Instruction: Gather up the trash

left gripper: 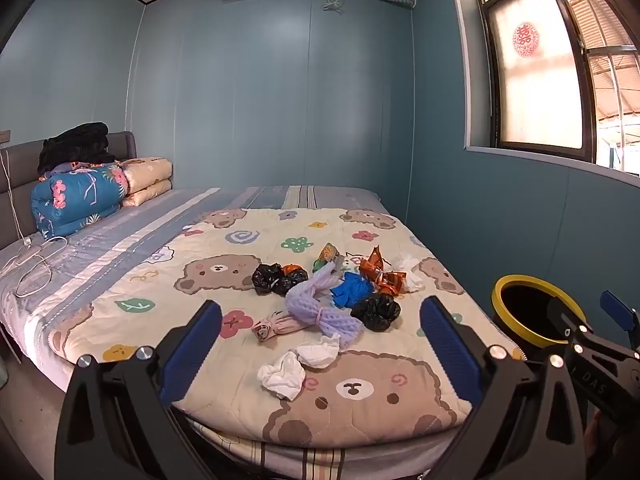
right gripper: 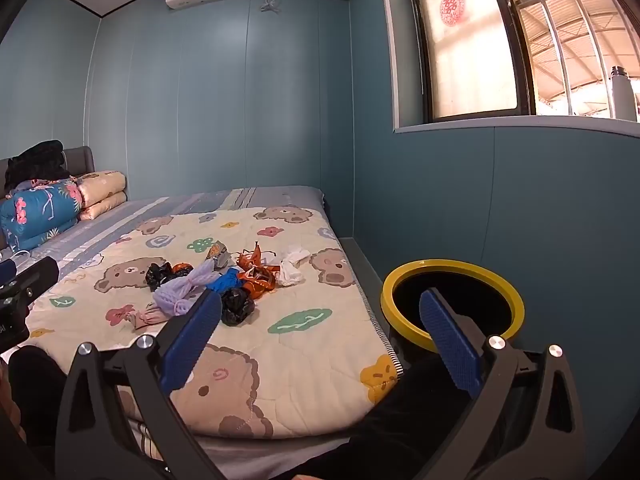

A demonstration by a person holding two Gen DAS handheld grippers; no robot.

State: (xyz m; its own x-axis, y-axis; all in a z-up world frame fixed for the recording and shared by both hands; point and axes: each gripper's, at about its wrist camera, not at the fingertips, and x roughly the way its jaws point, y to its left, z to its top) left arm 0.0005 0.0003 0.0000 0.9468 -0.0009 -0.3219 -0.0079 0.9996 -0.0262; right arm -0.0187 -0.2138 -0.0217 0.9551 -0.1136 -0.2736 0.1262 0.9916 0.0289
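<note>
Trash lies in a heap on the bear-print quilt (left gripper: pixel 224 280): black plastic bags (left gripper: pixel 376 311), a purple foam net (left gripper: pixel 320 304), a blue wrapper (left gripper: pixel 352 289), orange wrappers (left gripper: pixel 378 274), a pink bundle (left gripper: pixel 276 327) and white tissues (left gripper: pixel 282 374). The heap also shows in the right wrist view (right gripper: pixel 224 284). A yellow-rimmed black bin (right gripper: pixel 452 300) stands on the floor right of the bed; it also shows in the left wrist view (left gripper: pixel 532 310). My left gripper (left gripper: pixel 320 344) is open and empty above the near tissues. My right gripper (right gripper: pixel 320 336) is open and empty between bed edge and bin.
Folded blankets (left gripper: pixel 80 196) and dark clothes (left gripper: pixel 76 146) sit at the headboard. A white cable and charger (left gripper: pixel 32 256) lie on the striped sheet. A window (right gripper: pixel 500 40) with a bottle (right gripper: pixel 622 92) on its sill is on the right wall.
</note>
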